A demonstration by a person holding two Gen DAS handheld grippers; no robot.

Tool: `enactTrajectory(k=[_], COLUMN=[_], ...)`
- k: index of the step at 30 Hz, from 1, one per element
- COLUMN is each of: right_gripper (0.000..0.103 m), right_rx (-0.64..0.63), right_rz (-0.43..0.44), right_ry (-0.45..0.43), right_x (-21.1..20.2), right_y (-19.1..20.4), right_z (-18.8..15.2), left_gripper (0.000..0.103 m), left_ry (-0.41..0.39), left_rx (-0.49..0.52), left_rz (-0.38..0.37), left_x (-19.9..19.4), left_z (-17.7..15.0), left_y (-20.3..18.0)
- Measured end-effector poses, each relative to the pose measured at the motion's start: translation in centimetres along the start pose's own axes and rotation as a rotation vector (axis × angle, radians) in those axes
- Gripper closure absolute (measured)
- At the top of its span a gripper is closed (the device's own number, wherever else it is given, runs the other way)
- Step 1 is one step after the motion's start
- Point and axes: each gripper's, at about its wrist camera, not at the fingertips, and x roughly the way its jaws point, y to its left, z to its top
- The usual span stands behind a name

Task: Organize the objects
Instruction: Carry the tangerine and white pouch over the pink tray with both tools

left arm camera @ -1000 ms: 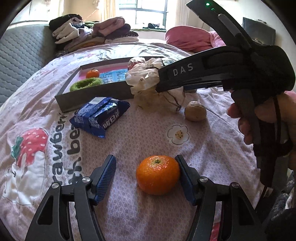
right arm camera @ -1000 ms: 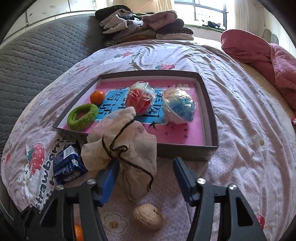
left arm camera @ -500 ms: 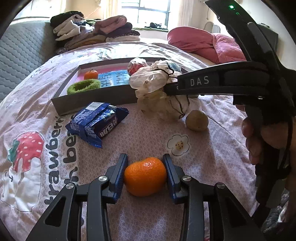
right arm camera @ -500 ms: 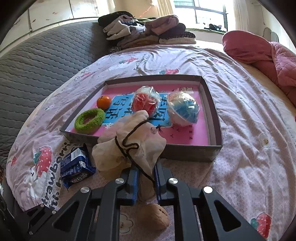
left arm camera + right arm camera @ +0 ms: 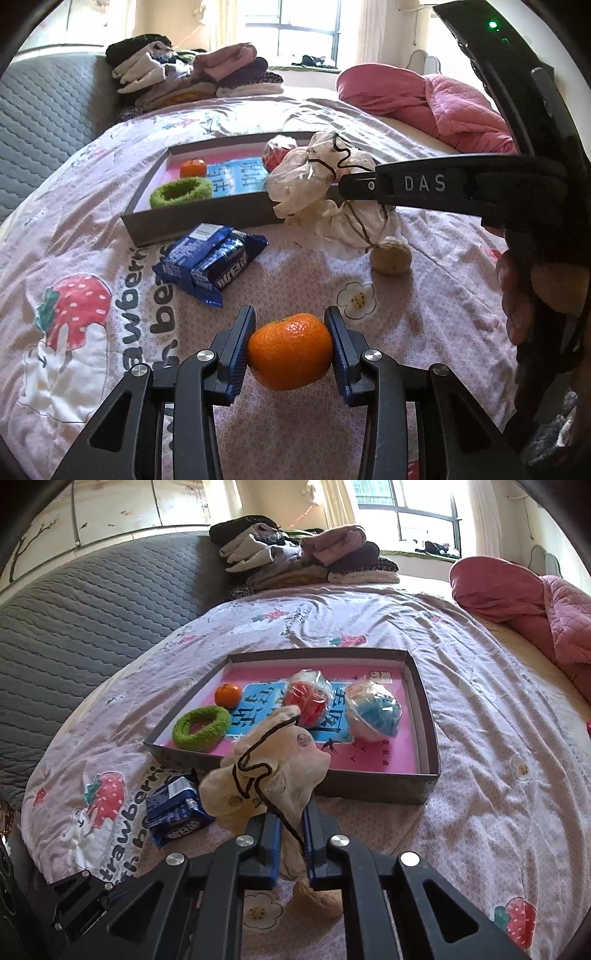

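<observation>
My left gripper (image 5: pixel 290 343) is shut on an orange mandarin (image 5: pixel 290 350) and holds it just above the bedsheet. My right gripper (image 5: pixel 291 829) is shut on a cream drawstring pouch (image 5: pixel 269 771) and holds it up in front of the grey box's near wall; the pouch also shows in the left wrist view (image 5: pixel 321 184). The shallow grey box (image 5: pixel 428 716) with a pink floor holds a small mandarin (image 5: pixel 228 695), a green ring (image 5: pixel 201 726), a red wrapped ball (image 5: pixel 308 698) and a blue wrapped ball (image 5: pixel 375 712).
A blue snack pack (image 5: pixel 210 258) lies on the sheet left of the pouch. A walnut (image 5: pixel 390 254) lies below the pouch. Folded clothes (image 5: pixel 295 554) are stacked at the bed's far end, a pink quilt (image 5: pixel 535 609) at the right.
Both grippers have closed: the left on the mandarin, the right on the pouch. Both objects have been lifted slightly off the sheet.
</observation>
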Motion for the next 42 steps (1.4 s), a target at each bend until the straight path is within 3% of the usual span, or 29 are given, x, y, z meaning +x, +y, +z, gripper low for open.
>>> enactTrajectory(k=[23,42], right_gripper=[0.094,0.094], right_rx=[-0.045,-0.062], right_rz=[0.008,-0.045], right_ry=[-0.117,-0.236], right_x=[-7.2,-11.8], right_y=[2.3,2.7], right_z=[0.9,2.3], left_gripper=[0.063,0.063], left_ry=[-0.112,-0.234], left_rx=[-0.026,-0.076], left_rz=[0.057,0.079], left_x=[-5.4,-8.5], left_z=[2.4,8.3], left_y=[1.2,3.8])
